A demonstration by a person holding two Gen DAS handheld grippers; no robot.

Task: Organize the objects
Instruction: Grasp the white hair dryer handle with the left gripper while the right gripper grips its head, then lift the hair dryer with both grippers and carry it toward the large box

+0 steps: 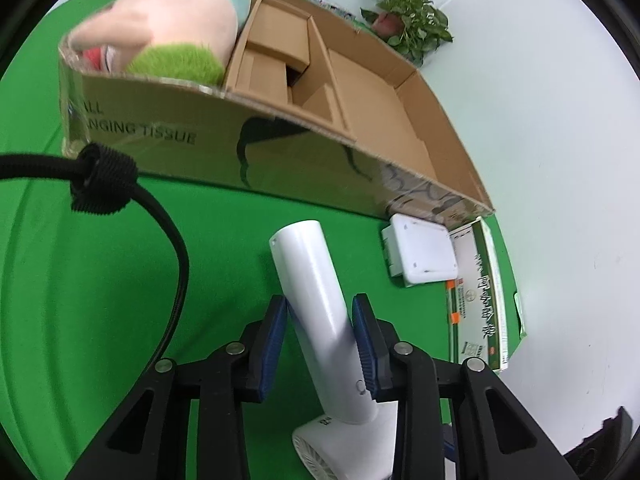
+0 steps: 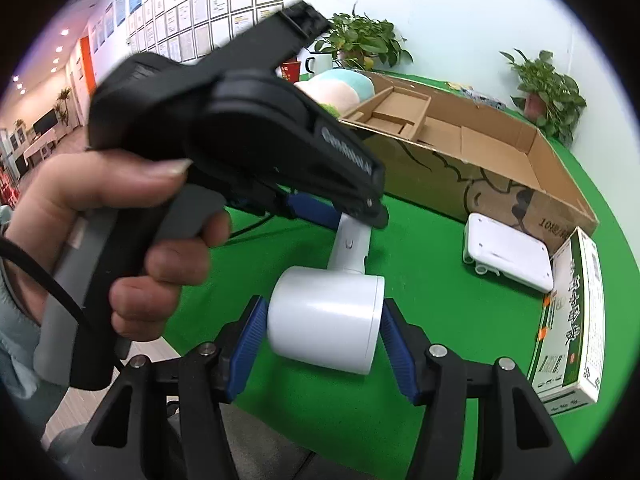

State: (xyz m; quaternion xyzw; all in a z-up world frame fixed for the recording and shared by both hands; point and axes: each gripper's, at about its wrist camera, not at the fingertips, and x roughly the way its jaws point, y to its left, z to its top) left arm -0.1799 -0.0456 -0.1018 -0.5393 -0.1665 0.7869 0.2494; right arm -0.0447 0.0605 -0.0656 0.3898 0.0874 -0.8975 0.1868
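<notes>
A white hair dryer [image 1: 312,272] hangs over the green cloth [image 1: 120,280], held from two sides. My left gripper [image 1: 320,300] is shut on its handle, blue pads against both sides; the fan end shows below. In the right wrist view my right gripper [image 2: 325,302] is shut on the dryer's barrel [image 2: 324,320], and the left gripper [image 2: 352,216] clamps the handle [image 2: 352,244] from the upper left, a hand [image 2: 120,240] on its grip. Behind stands an open cardboard box [image 1: 280,152] with divided compartments; a plush toy [image 1: 172,20] fills its left end.
A flat white device [image 1: 424,252] and a green-and-white carton [image 1: 480,292] lie right of the dryer, by the box's near corner. A black cable with a strap [image 1: 100,176] crosses the left. Potted plants [image 2: 548,92] stand by the wall behind the box.
</notes>
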